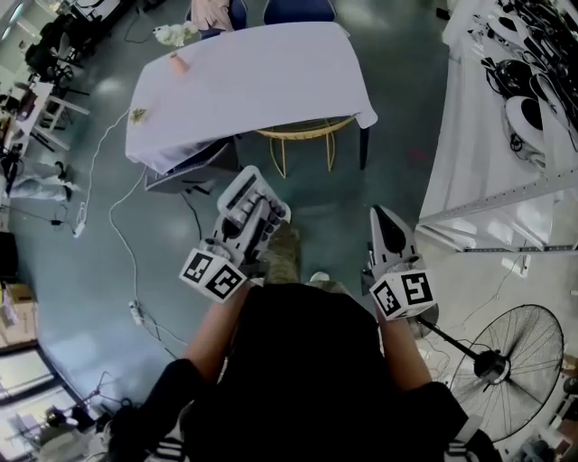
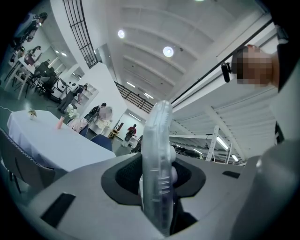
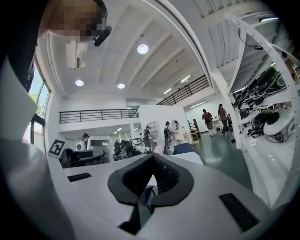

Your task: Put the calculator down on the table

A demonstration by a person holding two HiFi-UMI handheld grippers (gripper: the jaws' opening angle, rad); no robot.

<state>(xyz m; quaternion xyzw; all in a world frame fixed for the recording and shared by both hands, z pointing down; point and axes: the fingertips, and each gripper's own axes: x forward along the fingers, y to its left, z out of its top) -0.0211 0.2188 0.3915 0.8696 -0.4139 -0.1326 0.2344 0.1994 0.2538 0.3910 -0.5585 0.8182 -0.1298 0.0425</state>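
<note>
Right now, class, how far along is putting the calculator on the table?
Done: the left gripper is clamped on the calculator. In hand: it hangs short of the white-clothed table. Left: reach the table, set it down, release. The right gripper is shut, empty.

Ahead of you: white-clothed table (image 1: 262, 81) on glossy dark teal floor (image 1: 81, 280), blue chairs (image 1: 298, 9) behind, yellow wire stool (image 1: 302, 135) tucked under near edge. At your right: second white-draped table (image 1: 479, 153) (dark gear piled on it), standing fan (image 1: 506, 361). White cable (image 1: 111, 215) trails at your left. Overhead: white ceiling, round lights (image 3: 143, 48) lit. Railed balcony (image 3: 98, 114) on far wall; window (image 3: 33, 91) beside it.
</note>
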